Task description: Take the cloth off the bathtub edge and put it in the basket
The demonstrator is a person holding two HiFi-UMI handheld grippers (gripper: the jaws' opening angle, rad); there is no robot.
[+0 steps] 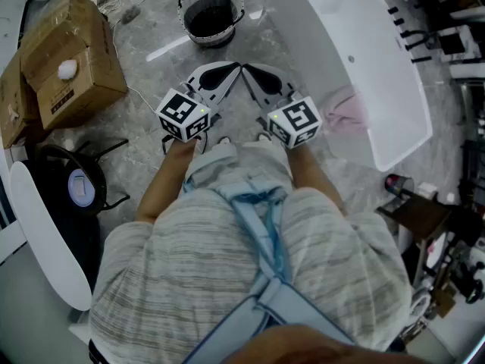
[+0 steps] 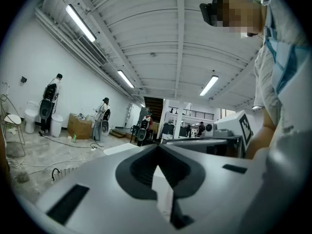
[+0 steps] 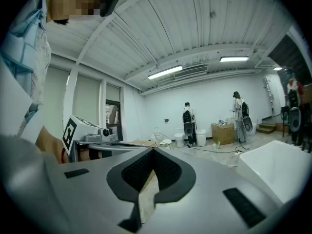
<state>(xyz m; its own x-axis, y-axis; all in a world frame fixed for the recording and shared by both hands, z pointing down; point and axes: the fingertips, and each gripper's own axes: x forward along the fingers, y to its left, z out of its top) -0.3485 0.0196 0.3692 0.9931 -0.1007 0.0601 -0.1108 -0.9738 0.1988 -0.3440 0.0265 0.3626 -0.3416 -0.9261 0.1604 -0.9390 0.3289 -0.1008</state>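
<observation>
A pink cloth (image 1: 345,111) lies crumpled on the near edge of the white bathtub (image 1: 379,74) at the right of the head view. A round dark wire basket (image 1: 212,14) stands on the grey floor at the top centre. Both grippers are held level in front of the person's body, their tips almost meeting below the basket. My left gripper (image 1: 229,69) is shut with nothing in it, and so is my right gripper (image 1: 250,73). In the left gripper view the left gripper (image 2: 158,150) has its jaws together; the right gripper (image 3: 152,152) looks the same, with the bathtub (image 3: 275,165) at the right.
A cardboard box (image 1: 72,59) stands at the upper left with cables trailing on the floor beside it. A black stand with a round device (image 1: 79,188) and a white curved panel (image 1: 38,233) sit at the left. Several people stand far off in the room (image 3: 187,123).
</observation>
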